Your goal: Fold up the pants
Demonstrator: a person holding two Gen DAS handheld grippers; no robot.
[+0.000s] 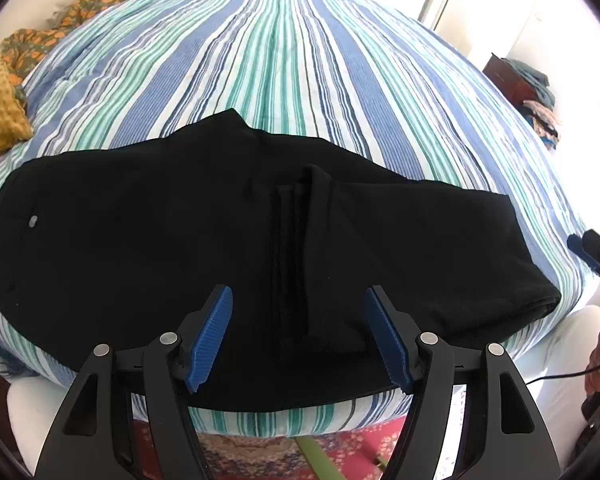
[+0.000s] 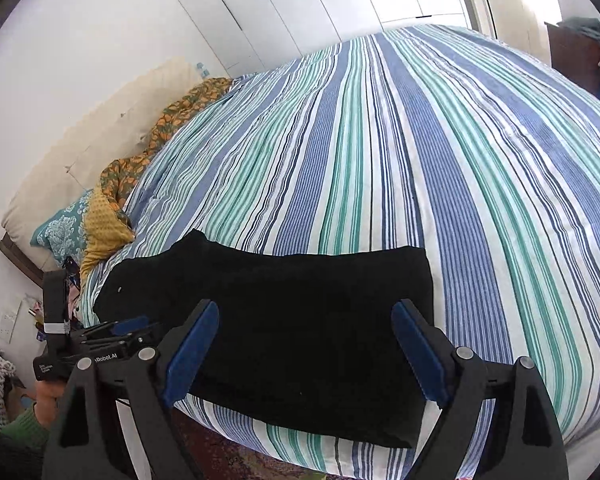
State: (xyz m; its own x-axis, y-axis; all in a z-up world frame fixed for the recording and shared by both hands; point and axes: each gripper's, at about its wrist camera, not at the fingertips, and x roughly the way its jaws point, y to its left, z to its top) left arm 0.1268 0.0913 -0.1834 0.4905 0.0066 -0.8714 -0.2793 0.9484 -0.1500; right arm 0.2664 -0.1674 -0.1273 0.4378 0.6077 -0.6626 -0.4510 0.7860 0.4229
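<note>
Because the black pants (image 1: 220,240) show almost no shading, you cannot read their folds clearly, apart from one ridge mid-cloth. They lie along the near edge of the striped bed (image 1: 284,64), with broad open cover beyond. Your left gripper (image 1: 298,336) and right gripper (image 2: 306,354) both hover spread, holding nothing.

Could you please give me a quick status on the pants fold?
Left gripper open, right gripper open, both empty. Black pants lying on the striped bedspread near its edge. Nothing in the way.
</note>
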